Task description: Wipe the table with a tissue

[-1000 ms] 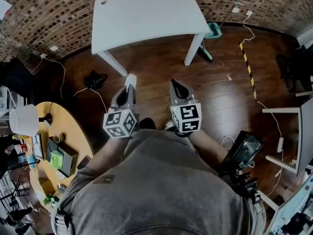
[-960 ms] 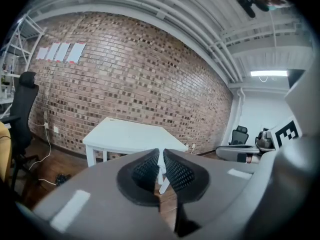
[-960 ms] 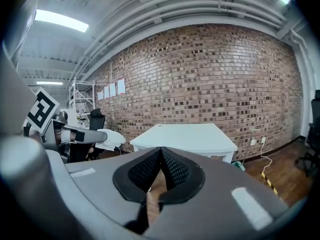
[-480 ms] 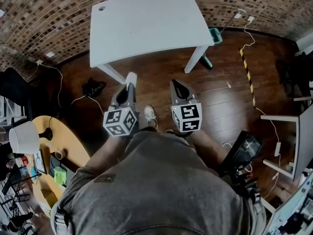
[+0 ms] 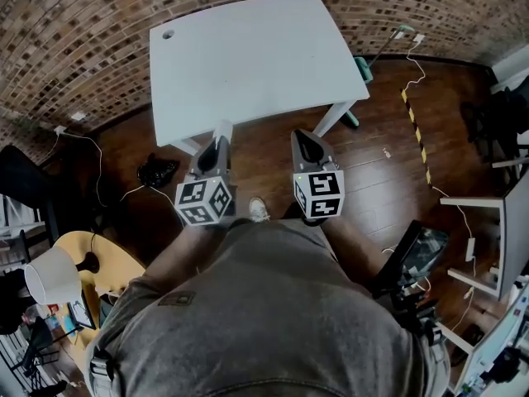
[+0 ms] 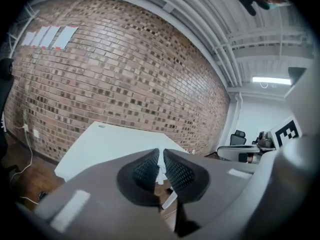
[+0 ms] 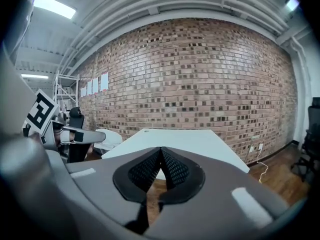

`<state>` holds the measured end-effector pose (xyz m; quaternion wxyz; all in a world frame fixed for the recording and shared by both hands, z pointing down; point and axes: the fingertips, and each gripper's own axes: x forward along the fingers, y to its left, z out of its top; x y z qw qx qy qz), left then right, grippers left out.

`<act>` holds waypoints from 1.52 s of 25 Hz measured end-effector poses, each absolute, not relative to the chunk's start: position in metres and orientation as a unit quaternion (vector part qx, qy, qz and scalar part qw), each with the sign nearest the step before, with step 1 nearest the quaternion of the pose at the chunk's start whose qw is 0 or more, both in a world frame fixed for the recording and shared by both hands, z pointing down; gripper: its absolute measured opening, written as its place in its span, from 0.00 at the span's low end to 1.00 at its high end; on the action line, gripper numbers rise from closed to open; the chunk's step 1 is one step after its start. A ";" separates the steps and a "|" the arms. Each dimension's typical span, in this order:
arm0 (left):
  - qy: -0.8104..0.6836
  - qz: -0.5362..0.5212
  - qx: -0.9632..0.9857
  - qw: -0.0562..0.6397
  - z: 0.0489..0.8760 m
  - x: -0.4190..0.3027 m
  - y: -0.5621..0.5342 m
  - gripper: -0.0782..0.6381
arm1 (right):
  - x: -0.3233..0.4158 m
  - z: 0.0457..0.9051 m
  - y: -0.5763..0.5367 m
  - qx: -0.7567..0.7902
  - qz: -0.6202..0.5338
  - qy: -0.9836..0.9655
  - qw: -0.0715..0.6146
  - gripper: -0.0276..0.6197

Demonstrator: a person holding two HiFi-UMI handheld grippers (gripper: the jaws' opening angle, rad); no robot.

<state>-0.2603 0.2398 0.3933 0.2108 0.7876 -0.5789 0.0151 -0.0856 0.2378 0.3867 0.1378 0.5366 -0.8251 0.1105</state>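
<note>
The table (image 5: 248,56) is showing a smooth, matt white top. The floor (image 5: 380,188) is gleaming as dark, glossy wood, and the brick wall (image 5: 66,23) is looking rough. The left gripper (image 5: 220,141), matt grey plastic with ribbed black pads (image 6: 146,168), is pinching a thin white paper tissue (image 5: 222,128). The person's shirt (image 5: 273,321) is reading as soft grey cloth.

No writing, label, brand or number can be read in any view.
</note>
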 end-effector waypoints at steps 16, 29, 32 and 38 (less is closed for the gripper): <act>-0.610 0.037 0.756 0.236 0.417 -0.253 0.144 0.13 | -0.076 0.407 0.130 0.506 0.136 -0.840 0.142 0.06; -0.675 0.059 0.692 0.250 0.431 -0.240 0.066 0.13 | -0.054 0.428 0.026 0.439 0.160 -0.870 0.156 0.06; -0.689 0.064 0.676 0.254 0.437 -0.247 0.059 0.13 | -0.055 0.436 0.015 0.425 0.164 -0.875 0.166 0.06; -0.703 0.080 0.652 0.273 0.463 -0.271 0.054 0.13 | -0.067 0.452 0.000 0.413 0.175 -0.873 0.190 0.06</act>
